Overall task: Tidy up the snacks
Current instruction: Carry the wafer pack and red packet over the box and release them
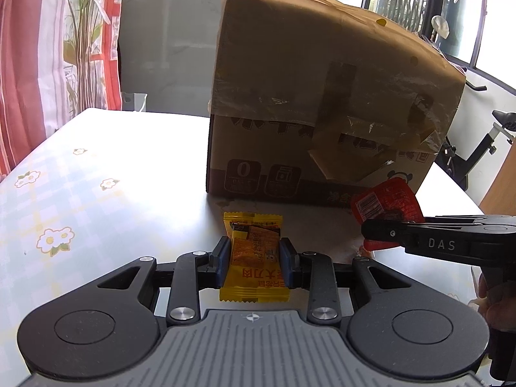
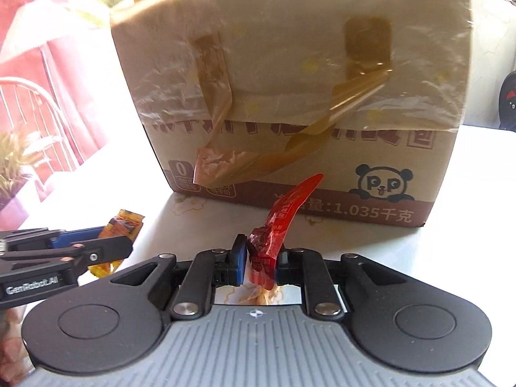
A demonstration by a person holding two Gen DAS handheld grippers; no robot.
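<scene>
My left gripper (image 1: 255, 258) is shut on a yellow snack packet (image 1: 254, 251), held flat above the table a short way in front of a cardboard box (image 1: 322, 103). The same packet (image 2: 124, 224) and left gripper (image 2: 106, 242) show at the left of the right wrist view. My right gripper (image 2: 259, 259) is shut on a red snack packet (image 2: 280, 222), which stands on edge and points up toward the box (image 2: 290, 80). In the left wrist view the red packet (image 1: 387, 201) sticks up above the right gripper (image 1: 374, 230).
The box has folded flaps with loose brown tape (image 2: 251, 161) peeling down its front. A flowered tablecloth (image 1: 54, 193) covers the table. A red curtain (image 1: 29, 64) hangs far left. An exercise bike (image 1: 483, 148) stands right of the table. A hand (image 1: 496, 300) holds the right gripper.
</scene>
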